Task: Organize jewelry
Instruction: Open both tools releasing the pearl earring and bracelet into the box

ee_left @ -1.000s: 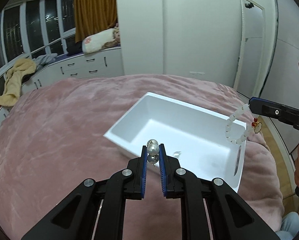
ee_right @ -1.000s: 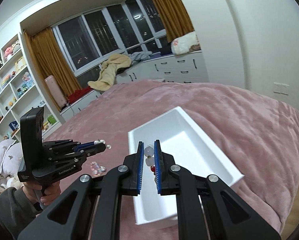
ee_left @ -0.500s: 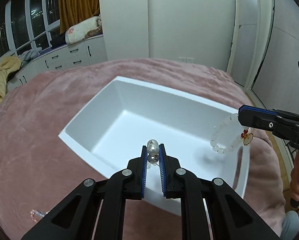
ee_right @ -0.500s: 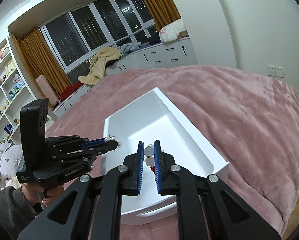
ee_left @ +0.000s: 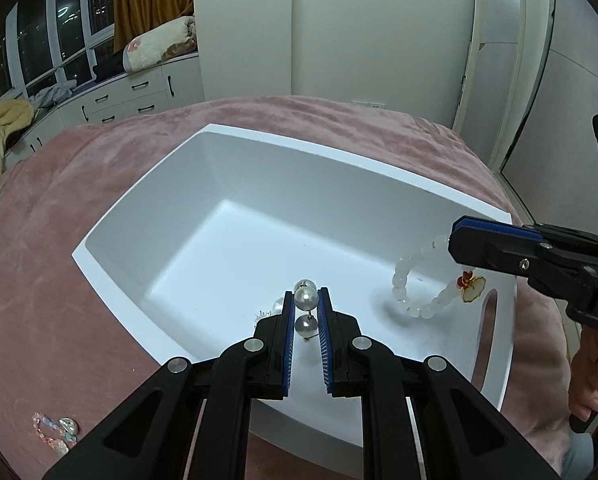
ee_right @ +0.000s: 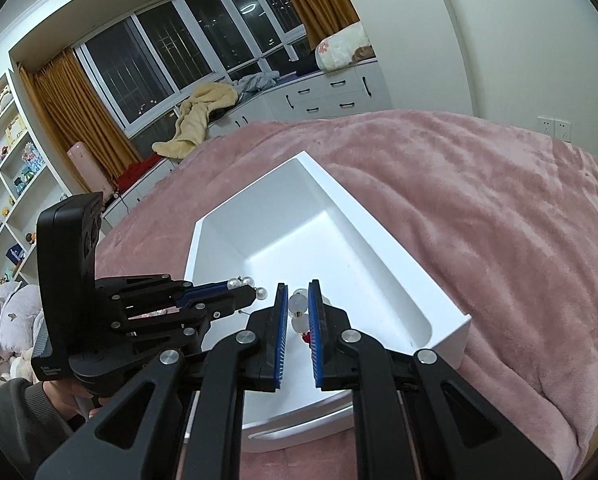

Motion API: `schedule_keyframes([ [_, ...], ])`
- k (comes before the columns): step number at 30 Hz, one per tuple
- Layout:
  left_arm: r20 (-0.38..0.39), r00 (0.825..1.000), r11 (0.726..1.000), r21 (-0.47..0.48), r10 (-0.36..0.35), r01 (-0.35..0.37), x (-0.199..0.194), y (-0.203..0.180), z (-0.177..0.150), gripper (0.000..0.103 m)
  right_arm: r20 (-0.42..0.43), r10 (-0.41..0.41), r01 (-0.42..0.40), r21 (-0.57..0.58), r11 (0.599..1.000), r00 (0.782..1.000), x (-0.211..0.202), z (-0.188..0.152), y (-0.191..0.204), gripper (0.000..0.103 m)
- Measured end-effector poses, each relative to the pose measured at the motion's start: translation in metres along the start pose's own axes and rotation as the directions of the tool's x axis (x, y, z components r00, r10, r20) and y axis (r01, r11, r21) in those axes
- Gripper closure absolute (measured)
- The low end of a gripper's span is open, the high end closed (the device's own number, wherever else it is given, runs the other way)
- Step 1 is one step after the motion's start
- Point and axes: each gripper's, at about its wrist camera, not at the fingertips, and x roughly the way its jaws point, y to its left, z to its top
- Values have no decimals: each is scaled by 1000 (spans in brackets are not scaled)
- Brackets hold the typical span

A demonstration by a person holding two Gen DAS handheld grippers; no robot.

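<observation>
A white rectangular box [ee_left: 283, 144] sits on the pink bedspread; it also shows in the right wrist view [ee_right: 383, 236]. My left gripper [ee_left: 305, 300] is shut on a pearl earring [ee_left: 306, 299] and holds it over the box's near side. My right gripper [ee_right: 298, 300] is shut on a white bead bracelet [ee_right: 297, 302]. In the left wrist view the bracelet [ee_left: 409, 276] hangs from the right gripper [ee_left: 457, 240] over the box's right end, with a red and gold charm [ee_left: 472, 282]. In the right wrist view the left gripper [ee_right: 259, 294] holds the pearls [ee_right: 246, 281].
A small pink bead piece [ee_left: 55, 434] lies on the bedspread [ee_left: 51, 248] at the lower left. White drawers [ee_left: 135, 96] with clothes stand along the window. A wall and door [ee_left: 495, 60] stand behind the bed. Shelves [ee_right: 3, 152] stand at the left.
Both grippers have moved in over the white box, which now looks larger and nearer. The bracelet and the pearl earring have come lower toward the box's inside.
</observation>
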Motion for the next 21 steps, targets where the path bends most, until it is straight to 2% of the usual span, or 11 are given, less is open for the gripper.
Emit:
schedule_keyframes([
  [4, -8, 1000, 1000, -8, 1, -1, 0, 1, 0, 84, -2, 5, -5, 15, 1000, 1000, 3, -1, -1, 91],
  [6, 0, 1000, 1000, -8, 5, -5, -2, 1, 0, 71, 3, 11, -11, 26, 1000, 1000, 2, 0, -1, 86],
  [7, 5, 1000, 1000, -10, 7, -7, -5, 1, 1, 58, 4, 11, -11, 34, 999, 1000, 2, 1, -1, 72],
  [8, 13, 1000, 1000, -12, 8, -8, -7, 1, 1, 53, 12, 5, -6, 38, 999, 1000, 0, 2, -1, 63],
  [9, 25, 1000, 1000, -12, 13, -12, -11, 1, 2, 53, 27, 5, -6, 41, 999, 1000, -3, 3, -2, 56],
  [11, 38, 999, 1000, -25, 13, -12, -18, 4, 5, 50, 52, 4, -6, 49, 999, 999, -11, 7, -2, 51],
  [12, 43, 999, 1000, -29, 11, -10, -22, 5, 6, 47, 60, -3, 0, 51, 999, 998, -14, 9, -2, 34],
  [13, 53, 999, 999, -34, 12, -10, -27, 7, 6, 35, 73, -9, 6, 52, 999, 997, -18, 11, -1, 19],
  [14, 63, 998, 999, -42, 12, -10, -32, 10, 7, 21, 95, -16, 11, 53, 999, 995, -23, 13, 0, 14],
  [15, 76, 997, 999, -48, 19, -16, -38, 11, 6, 18, 106, -22, 16, 54, 998, 994, -26, 14, 1, 8],
  [21, 105, 993, 996, -70, 59, -51, -67, 27, -3, 11, 124, -57, 54, 28, 998, 991, -35, 19, 18, 5],
])
